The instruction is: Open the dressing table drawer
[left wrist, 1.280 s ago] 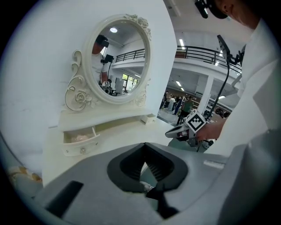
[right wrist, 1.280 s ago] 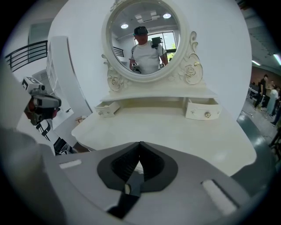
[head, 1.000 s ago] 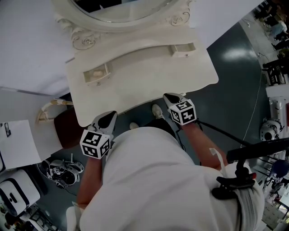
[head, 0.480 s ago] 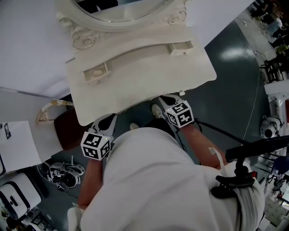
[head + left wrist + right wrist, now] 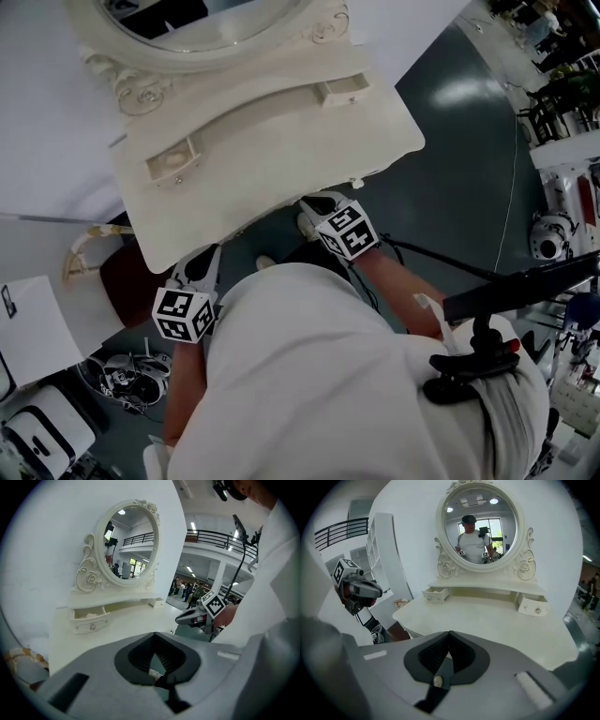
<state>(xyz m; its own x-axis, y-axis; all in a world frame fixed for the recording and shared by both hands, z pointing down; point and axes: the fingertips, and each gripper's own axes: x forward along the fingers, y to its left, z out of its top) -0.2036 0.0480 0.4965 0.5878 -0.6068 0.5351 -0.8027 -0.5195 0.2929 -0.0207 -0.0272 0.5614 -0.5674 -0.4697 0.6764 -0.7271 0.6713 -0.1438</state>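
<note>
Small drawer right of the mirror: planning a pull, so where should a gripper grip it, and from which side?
Probably the round knob centred on the front of the small drawer, approached from the front across the tabletop. The panel is otherwise smooth and the knob juts toward the person, so jaws can close around it.

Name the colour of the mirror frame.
Cream white; the mirror frame shows best in the right gripper view.

You are facing a cream surface [image 5: 281,159] carrying an oval mirror [image 5: 187,19]; a left drawer [image 5: 173,161] and a right drawer [image 5: 342,89] are flanking the mirror's base.
</note>
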